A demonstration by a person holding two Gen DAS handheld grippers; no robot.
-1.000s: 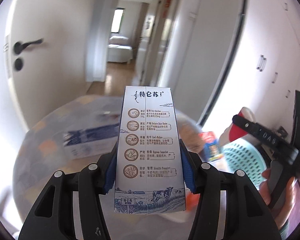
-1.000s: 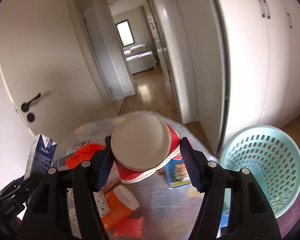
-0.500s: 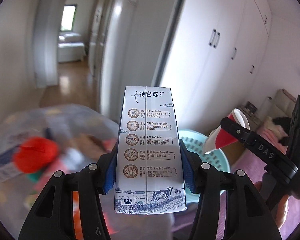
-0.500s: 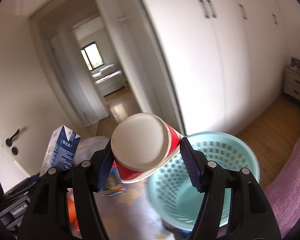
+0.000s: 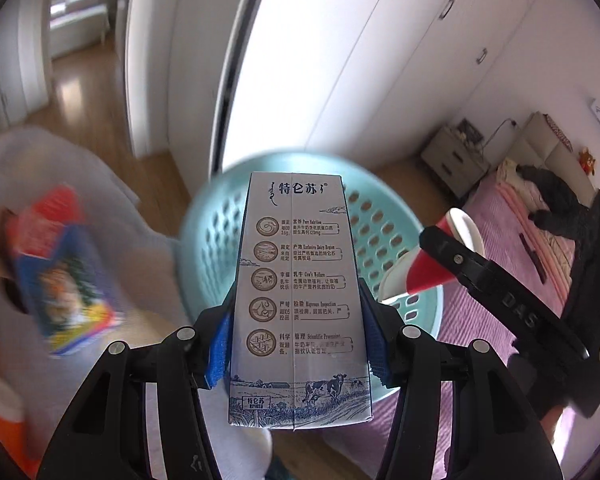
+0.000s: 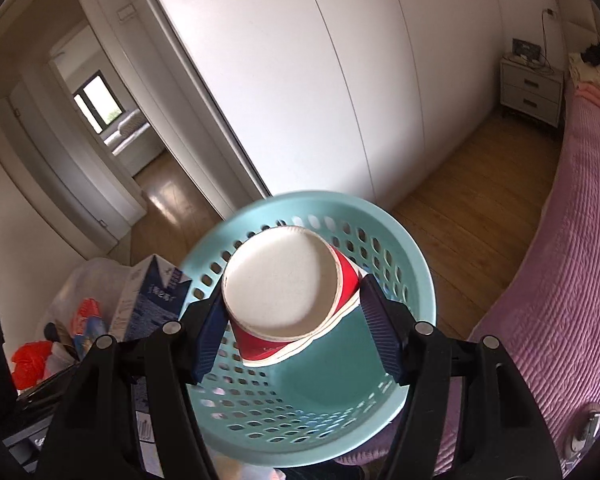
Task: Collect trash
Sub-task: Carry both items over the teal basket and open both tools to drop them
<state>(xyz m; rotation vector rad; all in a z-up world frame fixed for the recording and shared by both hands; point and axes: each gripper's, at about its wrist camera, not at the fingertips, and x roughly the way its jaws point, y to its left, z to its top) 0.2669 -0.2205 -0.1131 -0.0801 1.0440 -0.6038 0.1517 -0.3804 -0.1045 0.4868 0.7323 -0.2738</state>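
My left gripper point(image 5: 296, 344) is shut on a white and blue milk carton point(image 5: 298, 292), held upright between the blue pads. Behind the carton stands a pale teal perforated basket point(image 5: 204, 240). My right gripper point(image 6: 296, 332) is shut on a red and white paper cup point(image 6: 284, 280), its white bottom facing the camera. The cup hangs over the open mouth of the teal basket point(image 6: 408, 248). In the left wrist view the right gripper with the cup point(image 5: 428, 276) shows at the basket's right rim. The carton point(image 6: 148, 300) appears left of the basket in the right wrist view.
A table under a pale cloth point(image 5: 112, 184) holds a colourful packet point(image 5: 60, 280) and an orange item point(image 6: 28, 360), left of the basket. A pink-covered bed point(image 6: 560, 280) lies to the right. White wardrobe doors point(image 6: 320, 80) and wooden floor point(image 6: 460, 184) are behind the basket.
Both grippers swung right and downward from the littered table toward the teal basket, which now fills the view under the cup and behind the carton. Both grips are unchanged.
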